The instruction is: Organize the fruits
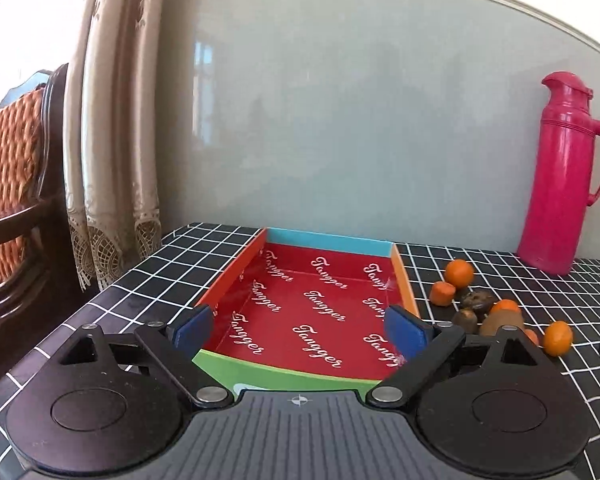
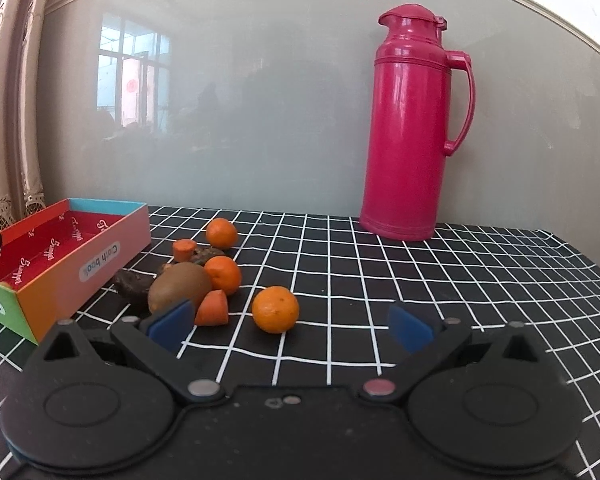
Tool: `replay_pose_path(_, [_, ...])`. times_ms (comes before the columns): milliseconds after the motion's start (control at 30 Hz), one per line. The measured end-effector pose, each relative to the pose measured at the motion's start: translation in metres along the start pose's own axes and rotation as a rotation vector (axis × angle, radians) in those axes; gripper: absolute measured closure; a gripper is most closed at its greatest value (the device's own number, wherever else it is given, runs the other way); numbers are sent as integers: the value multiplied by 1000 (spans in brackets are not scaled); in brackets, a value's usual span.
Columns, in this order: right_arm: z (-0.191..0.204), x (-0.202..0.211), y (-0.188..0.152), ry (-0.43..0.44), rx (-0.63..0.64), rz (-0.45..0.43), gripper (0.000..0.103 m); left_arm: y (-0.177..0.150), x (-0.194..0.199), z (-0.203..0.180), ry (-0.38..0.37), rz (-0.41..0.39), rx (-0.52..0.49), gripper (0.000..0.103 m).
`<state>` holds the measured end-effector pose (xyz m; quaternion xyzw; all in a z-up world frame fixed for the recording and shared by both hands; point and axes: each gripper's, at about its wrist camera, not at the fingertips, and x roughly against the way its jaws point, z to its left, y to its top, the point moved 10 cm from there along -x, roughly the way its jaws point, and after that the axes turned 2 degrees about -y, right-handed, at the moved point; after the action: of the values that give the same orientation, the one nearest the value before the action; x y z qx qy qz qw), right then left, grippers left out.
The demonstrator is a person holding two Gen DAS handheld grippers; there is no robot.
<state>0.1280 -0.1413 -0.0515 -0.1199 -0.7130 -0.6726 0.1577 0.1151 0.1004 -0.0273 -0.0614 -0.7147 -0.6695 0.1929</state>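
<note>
A shallow cardboard box (image 1: 240, 268) with a red printed floor and coloured walls lies on the checked table; nothing is in it. My left gripper (image 1: 298, 330) stands open over its near end, nothing between the blue pads. To its right lies a pile of fruit: tangerines (image 1: 459, 273), carrot pieces (image 1: 443, 294), a kiwi (image 1: 502, 322) and dark brown fruits (image 1: 478, 300). In the right wrist view the same pile sits beside the box (image 2: 100, 256). The nearest tangerine (image 2: 275, 309) lies just ahead of my open right gripper (image 2: 290, 326), whose left pad hides part of the kiwi (image 2: 179, 284).
A tall pink thermos jug (image 2: 408, 128) stands at the back right against the grey wall. The black tablecloth (image 2: 420, 280) with white grid lines reaches right of the fruit. A curtain (image 1: 112, 120) and a wooden chair (image 1: 16, 184) stand off the table's left edge.
</note>
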Motion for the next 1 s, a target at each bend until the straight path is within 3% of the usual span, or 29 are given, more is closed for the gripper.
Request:
replay_pose_path(167, [6, 3, 2, 23, 15, -11, 0, -1, 7, -6, 5, 3, -28, 9])
replay_pose_path(267, [12, 4, 5, 40, 19, -28, 0, -7, 16, -3, 12, -1, -32, 3])
replay_pose_path(533, [49, -4, 20, 82, 103, -80, 0, -15, 9, 17, 66, 26, -84, 2])
replay_pose_path(733, [75, -25, 18, 103, 163, -46, 4, -17, 2, 40, 90, 42, -59, 2])
replay_pose_path(1000, [91, -57, 8, 145, 187, 50, 20, -21, -3, 52, 92, 59, -53, 2])
